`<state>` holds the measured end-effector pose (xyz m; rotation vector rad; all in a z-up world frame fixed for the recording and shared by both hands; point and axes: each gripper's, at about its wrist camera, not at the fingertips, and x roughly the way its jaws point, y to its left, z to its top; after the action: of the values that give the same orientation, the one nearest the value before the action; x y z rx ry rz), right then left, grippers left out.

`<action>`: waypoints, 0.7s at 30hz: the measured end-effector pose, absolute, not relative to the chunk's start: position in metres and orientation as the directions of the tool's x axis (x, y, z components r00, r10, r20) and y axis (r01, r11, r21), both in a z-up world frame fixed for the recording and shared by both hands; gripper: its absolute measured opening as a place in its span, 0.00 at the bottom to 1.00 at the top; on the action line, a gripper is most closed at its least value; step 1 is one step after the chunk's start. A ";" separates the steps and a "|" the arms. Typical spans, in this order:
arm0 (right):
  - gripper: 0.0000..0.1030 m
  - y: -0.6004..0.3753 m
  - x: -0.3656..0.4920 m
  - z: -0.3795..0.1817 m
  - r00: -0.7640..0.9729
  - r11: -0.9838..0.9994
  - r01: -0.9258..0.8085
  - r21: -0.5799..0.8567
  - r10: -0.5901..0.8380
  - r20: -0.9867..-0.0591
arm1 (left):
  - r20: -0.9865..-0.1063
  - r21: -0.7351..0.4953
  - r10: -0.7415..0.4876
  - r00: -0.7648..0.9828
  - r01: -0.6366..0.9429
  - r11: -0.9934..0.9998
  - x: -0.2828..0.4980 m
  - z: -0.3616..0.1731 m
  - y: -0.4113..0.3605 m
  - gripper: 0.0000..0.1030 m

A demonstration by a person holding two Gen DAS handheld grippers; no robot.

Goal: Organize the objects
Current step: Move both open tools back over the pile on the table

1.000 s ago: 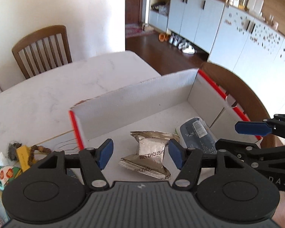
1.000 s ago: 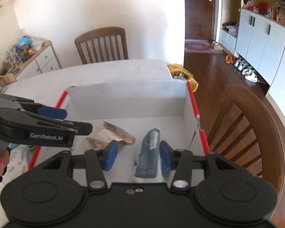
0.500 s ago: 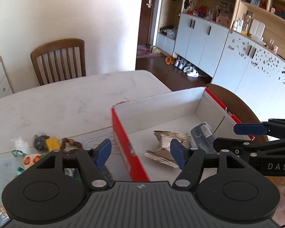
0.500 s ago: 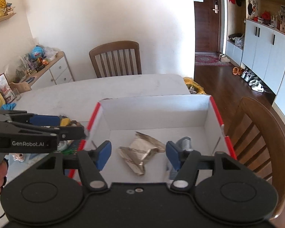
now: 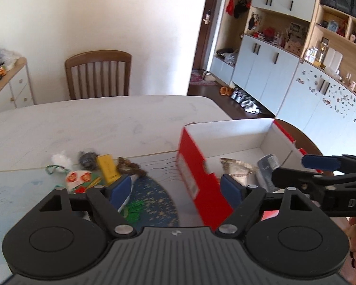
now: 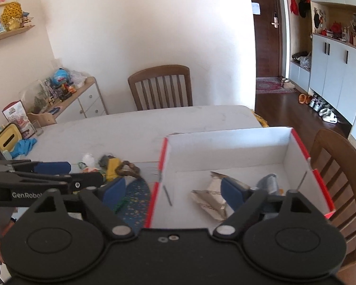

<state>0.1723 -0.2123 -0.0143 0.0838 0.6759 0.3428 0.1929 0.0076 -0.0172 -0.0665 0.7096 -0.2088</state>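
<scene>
Left gripper (image 5: 176,187) and right gripper (image 6: 173,190), jaws just opening wide, both empty

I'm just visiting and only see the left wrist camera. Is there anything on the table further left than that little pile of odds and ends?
Observer: Yes, a yellow box with a slot stands at the far left of the table.
Operator: Anything beside it?
Observer: A blue cloth lies right next to it.
Operator: And the floor of the red box, behind its near wall?
Observer: Bare, except one thin dark line; object or mark, I cannot tell.
</scene>
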 end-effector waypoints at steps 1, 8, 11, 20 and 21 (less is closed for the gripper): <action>0.90 -0.207 0.170 -0.015 0.727 0.939 -0.289 0.186 0.342 -0.596 | -0.640 -0.128 -0.205 0.740 0.161 0.979 0.191 -0.018 0.013 0.82; 0.96 -0.171 0.160 -0.017 0.724 0.935 -0.303 0.183 0.351 -0.593 | -0.635 -0.136 -0.196 0.747 0.142 0.981 0.178 -0.024 0.056 0.86; 0.96 -0.156 0.158 -0.020 0.717 0.933 -0.309 0.183 0.355 -0.600 | -0.635 -0.136 -0.190 0.749 0.134 0.982 0.175 -0.027 0.073 0.93; 0.96 -0.117 0.160 -0.029 0.698 0.931 -0.320 0.175 0.357 -0.621 | -0.619 -0.136 -0.186 0.763 0.129 0.982 0.168 -0.040 0.121 1.00; 0.96 -0.112 0.160 -0.030 0.695 0.931 -0.322 0.174 0.357 -0.624 | -0.619 -0.141 -0.191 0.762 0.131 0.981 0.168 -0.041 0.126 1.00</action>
<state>0.1603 -0.1123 -0.0302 0.0523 0.7077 0.3788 0.1678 0.1256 -0.0410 -0.0909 0.6826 -0.1756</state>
